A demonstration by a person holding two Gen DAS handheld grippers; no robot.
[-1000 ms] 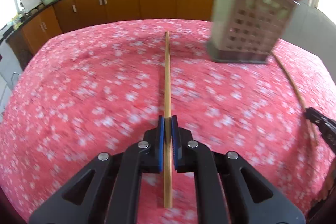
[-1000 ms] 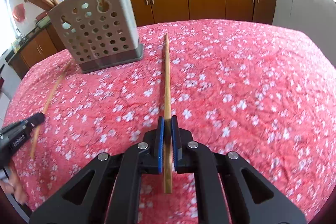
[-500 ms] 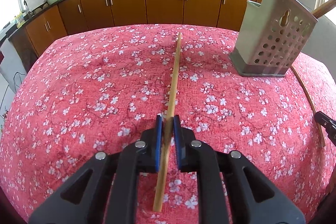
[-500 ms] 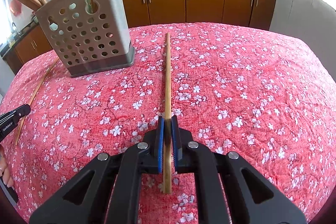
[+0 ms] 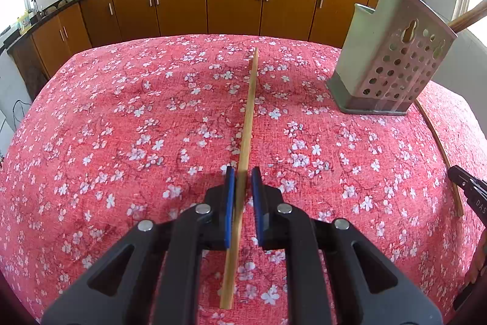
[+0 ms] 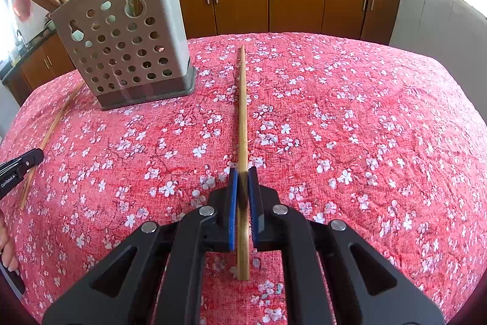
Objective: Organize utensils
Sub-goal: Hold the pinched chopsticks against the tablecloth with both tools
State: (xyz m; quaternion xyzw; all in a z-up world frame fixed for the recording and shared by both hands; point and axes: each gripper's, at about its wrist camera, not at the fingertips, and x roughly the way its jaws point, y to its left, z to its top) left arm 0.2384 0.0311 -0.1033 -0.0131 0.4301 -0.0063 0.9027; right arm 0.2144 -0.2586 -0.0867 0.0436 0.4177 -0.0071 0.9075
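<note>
A bamboo chopstick (image 5: pixel 248 118) lies on the red floral cloth and runs between the pads of my left gripper (image 5: pixel 242 175), whose jaws stand slightly apart around it with a gap on the right side. My right gripper (image 6: pixel 242 174) is shut on a second chopstick (image 6: pixel 242 111) that points away from me. A grey perforated utensil holder (image 5: pixel 392 63) with several wooden utensils in it stands far right in the left wrist view and far left in the right wrist view (image 6: pixel 127 47).
The red flowered tablecloth (image 5: pixel 121 142) covers the table. The other gripper's tip shows at each view's edge: the right one (image 5: pixel 468 191), the left one (image 6: pixel 18 168). Brown kitchen cabinets (image 5: pixel 237 2) and a counter with woks stand behind.
My left gripper's jaws have parted a little from the chopstick, which now lies tilted on the cloth. The holder has come closer in the right wrist view. The right gripper stays shut.
</note>
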